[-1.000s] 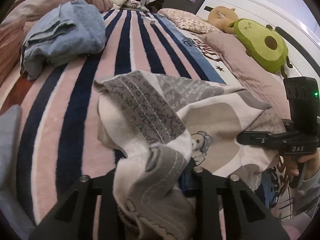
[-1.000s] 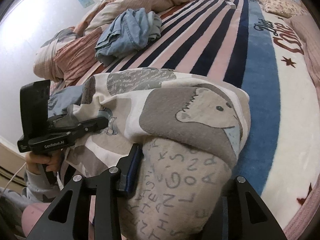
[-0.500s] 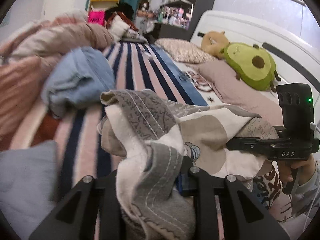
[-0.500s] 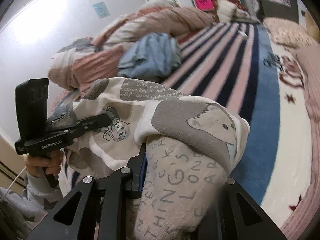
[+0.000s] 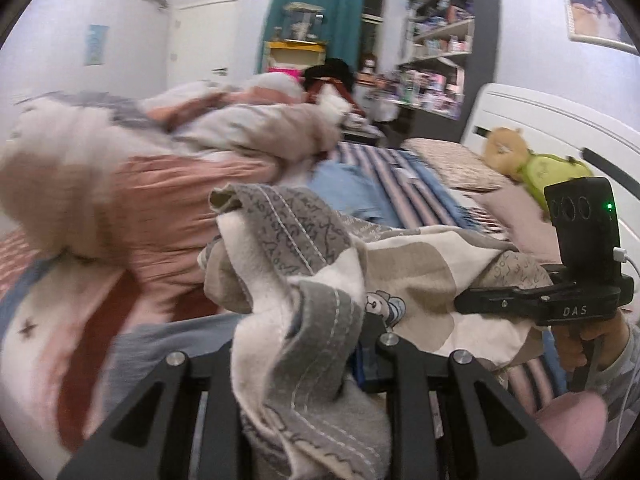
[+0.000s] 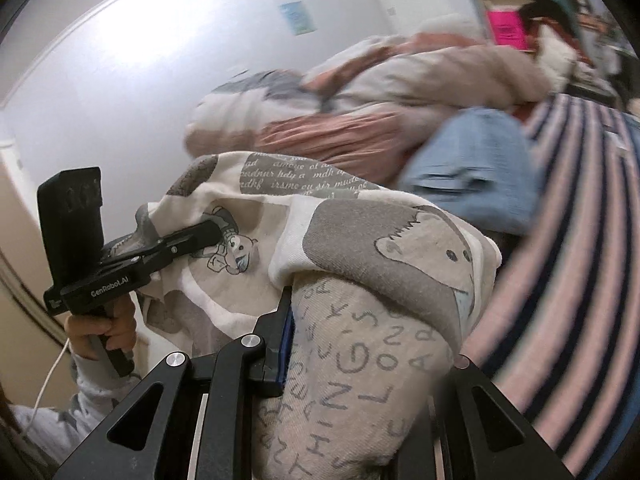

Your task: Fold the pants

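The patterned pants [image 5: 404,264] are cream, beige and grey with cartoon animals and lettering. Both grippers hold them up above the bed. My left gripper [image 5: 308,356] is shut on a bunched grey-and-cream edge. It also shows in the right wrist view [image 6: 208,236], clamped on the cloth's left side. My right gripper [image 6: 360,344] is shut on the lettered part of the pants [image 6: 376,264]. It also shows in the left wrist view [image 5: 464,302], pinching the cloth's right side. The cloth hides the fingertips.
A striped pink and navy blanket [image 6: 576,280] covers the bed. Folded blue jeans [image 6: 476,176] lie on it, next to a heaped pink and cream duvet [image 5: 132,184]. Plush toys [image 5: 540,164] sit by the white headboard [image 5: 532,116]. A bookshelf [image 5: 452,48] stands behind.
Both grippers have risen and tilted up with the pants. The cloth has come off the bed. The views now show walls, curtain and shelves where the blanket was.
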### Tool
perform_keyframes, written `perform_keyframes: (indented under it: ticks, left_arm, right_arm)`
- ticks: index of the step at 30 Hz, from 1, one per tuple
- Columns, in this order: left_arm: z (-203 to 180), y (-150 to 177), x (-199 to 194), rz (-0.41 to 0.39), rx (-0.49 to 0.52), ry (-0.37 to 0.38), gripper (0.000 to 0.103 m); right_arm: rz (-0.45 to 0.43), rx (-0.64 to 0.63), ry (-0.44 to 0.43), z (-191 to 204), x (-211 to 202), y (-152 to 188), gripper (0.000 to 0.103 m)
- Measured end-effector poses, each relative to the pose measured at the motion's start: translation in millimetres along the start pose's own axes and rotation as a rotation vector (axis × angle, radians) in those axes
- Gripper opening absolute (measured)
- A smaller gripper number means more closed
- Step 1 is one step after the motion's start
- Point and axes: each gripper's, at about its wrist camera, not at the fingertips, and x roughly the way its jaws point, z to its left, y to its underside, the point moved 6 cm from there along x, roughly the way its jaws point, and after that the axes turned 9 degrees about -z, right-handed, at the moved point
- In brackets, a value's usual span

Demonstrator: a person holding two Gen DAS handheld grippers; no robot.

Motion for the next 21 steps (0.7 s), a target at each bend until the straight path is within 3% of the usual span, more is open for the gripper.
perform_keyframes:
  ticks: [5,9,14,17,21]
  left_arm:
    - [66.7,30.0,0.2,0.046,-0.049,-0.105,0.021]
    - [93.4,67.1,23.0,0.126,-0.102,-0.112,0.023]
    - [106.5,98.0,43.0,0.156,-0.151,-0.138,0.040]
    - [107.7,101.7,43.7,0.150,-0.156,-0.139,0.043]
    - [102.2,100.9,42.1,0.154,-0.136,-0.165,0.046]
  right_arm:
    - [0.091,-0.045,-0.088,43.2,69.8,11.2,0.016]
    - [0.188,-0.025,-0.106,45.4,108.9,36.3,0.016]
    - [0.263,-0.041,-0.060,31.7,128.7,59.2,0.028]
    - [0.277,-0.007,-0.047,17.6,131.4,61.0,0.038]
    - [0.292,0.009,-0.059,13.6,131.3,62.9,0.041]
